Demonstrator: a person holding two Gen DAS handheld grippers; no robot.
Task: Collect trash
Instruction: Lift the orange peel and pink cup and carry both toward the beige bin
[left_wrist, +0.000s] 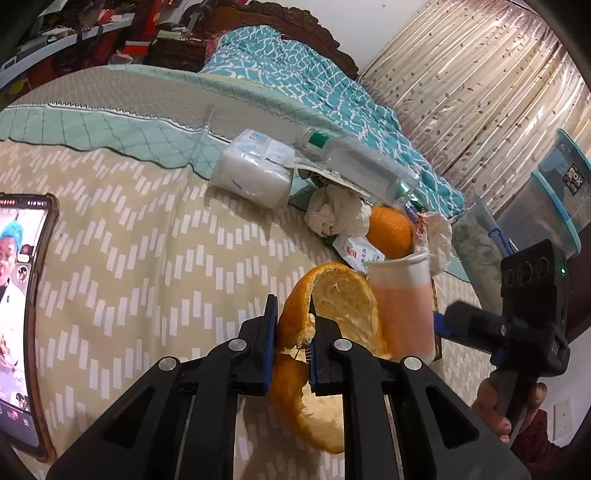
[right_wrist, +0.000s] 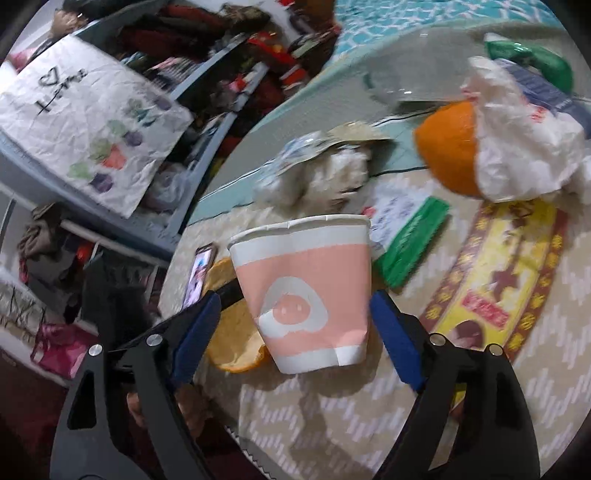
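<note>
Phone (left_wrist: 18, 314) lies at far left on the patterned bed cover (left_wrist: 129, 240). Left gripper (left_wrist: 293, 343) jaws narrow, clamped on a large orange peel (left_wrist: 343, 306). Just right of the peel stands the pink paper cup (left_wrist: 402, 302), upright on the cover. Behind it a trash pile: tissue pack (left_wrist: 255, 173), clear bottle (left_wrist: 362, 162), crumpled paper (left_wrist: 332, 210), whole orange (left_wrist: 391, 230). Right gripper (right_wrist: 295, 332) jaws wide, one pad either side of the cup, not pressing it. Yellow wrapper (right_wrist: 498, 280) flat at right.
</note>
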